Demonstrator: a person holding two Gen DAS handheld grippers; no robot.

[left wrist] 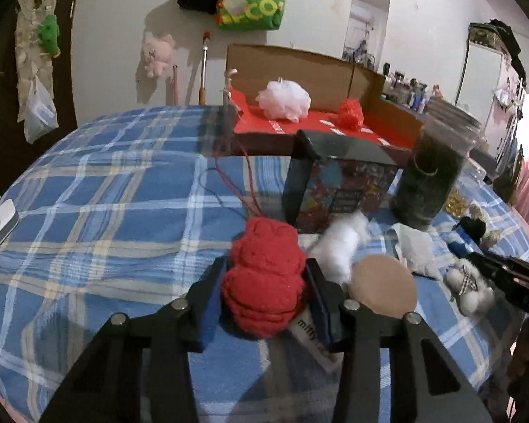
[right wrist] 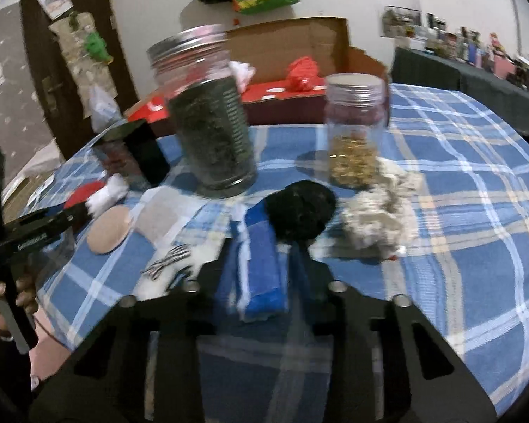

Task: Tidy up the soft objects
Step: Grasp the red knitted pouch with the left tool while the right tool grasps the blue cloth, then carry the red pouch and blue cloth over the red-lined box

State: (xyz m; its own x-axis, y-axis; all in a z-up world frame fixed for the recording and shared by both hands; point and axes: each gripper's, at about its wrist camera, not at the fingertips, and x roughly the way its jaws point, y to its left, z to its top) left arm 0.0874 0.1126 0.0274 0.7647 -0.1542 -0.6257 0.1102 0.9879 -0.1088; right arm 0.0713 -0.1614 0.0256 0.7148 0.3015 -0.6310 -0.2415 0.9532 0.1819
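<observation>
L gripper (left wrist: 264, 296) fingers pinch the red knit (left wrist: 264, 278) on the plaid bed, R gripper (right wrist: 261, 282) clamps the blue cloth (right wrist: 261, 264); lift both straight up w/ firm grip, then carry to red box (left wrist: 299, 127) at 12 o'clock.

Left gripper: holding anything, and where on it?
Yes. The left gripper is shut on the red knitted toy, clamping its lower body from both sides.

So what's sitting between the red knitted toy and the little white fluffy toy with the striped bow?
In the left wrist view, a round beige pad lies between the red knitted toy and the white fluffy toy, with a white cotton tuft behind.
</observation>
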